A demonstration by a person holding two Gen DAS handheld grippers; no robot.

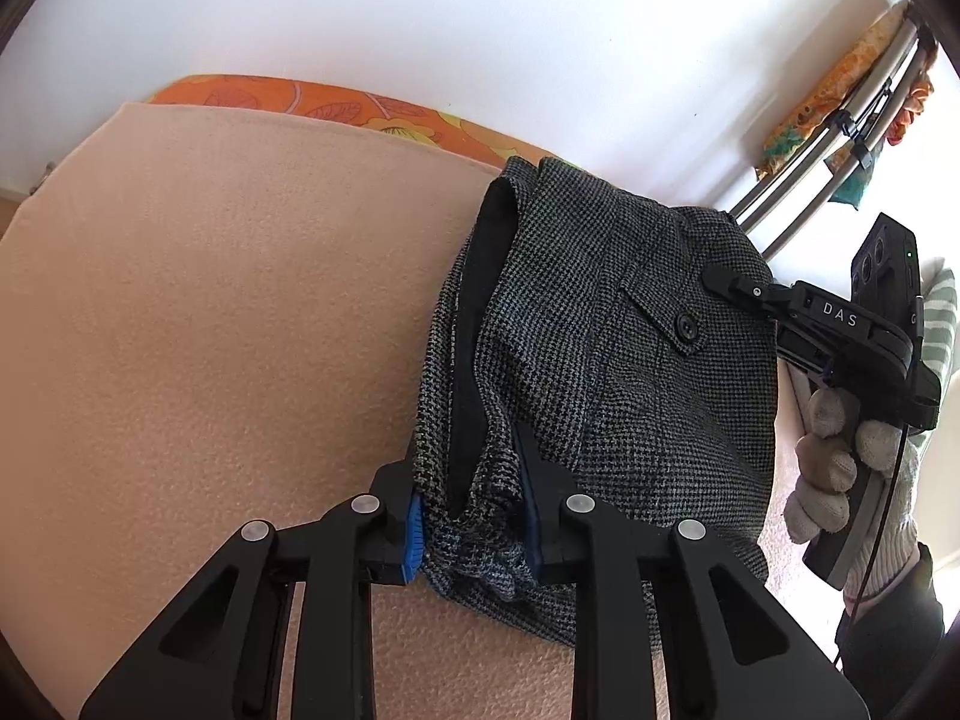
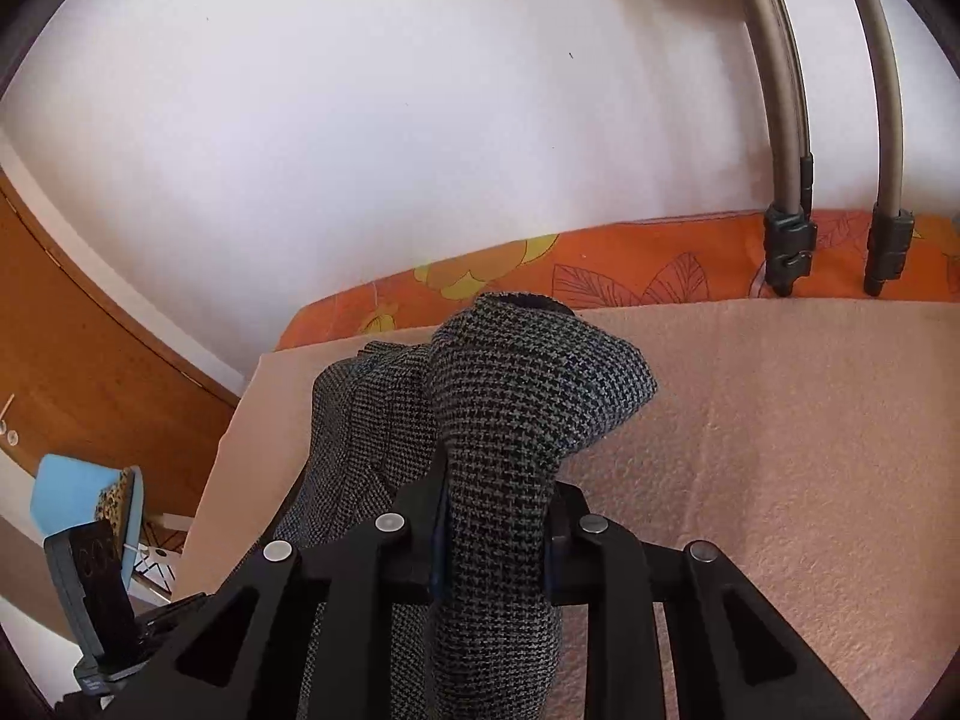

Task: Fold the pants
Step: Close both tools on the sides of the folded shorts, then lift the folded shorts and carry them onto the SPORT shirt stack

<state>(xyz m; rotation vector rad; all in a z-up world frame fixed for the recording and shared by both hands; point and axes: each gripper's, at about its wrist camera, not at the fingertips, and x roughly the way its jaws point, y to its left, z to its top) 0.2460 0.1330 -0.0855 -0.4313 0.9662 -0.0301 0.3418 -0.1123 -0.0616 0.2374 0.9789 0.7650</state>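
**Pants, grey houndstooth, held at two points above a pink-covered surface**

Pants (image 1: 600, 324) of grey-black houndstooth weave are recorded, bunched and partly folded, over a pale pink textured cover (image 1: 210, 330). A flapped pocket with a black button (image 1: 685, 325) is shown on the upper face of the cloth; a dark lining is exposed along the left fold.

The left gripper (image 1: 474, 522) is seen pinching a gathered edge of the pants between its two fingers, a blue pad (image 1: 413, 540) being pressed against the cloth on one side.

The right gripper (image 2: 495, 540) is likewise clamped on a thick fold of the pants (image 2: 510, 420), which rises between the fingers and bulges over them. In the left wrist view the same right gripper (image 1: 729, 282) is seen at the far side of the garment, its tip set against the cloth near the pocket; the handle is gripped by a hand in a light knitted glove (image 1: 840, 456).

Surroundings noted:
- an orange floral fabric (image 2: 630, 270) along the far edge of the pink cover, against a white wall (image 2: 420, 120);
- two grey metal tubes (image 2: 786, 120) with black clips, standing at the right;
- a wooden door (image 2: 72, 348) at the left;
- a pale blue object (image 2: 66, 498) low at the left, its nature not determinable.
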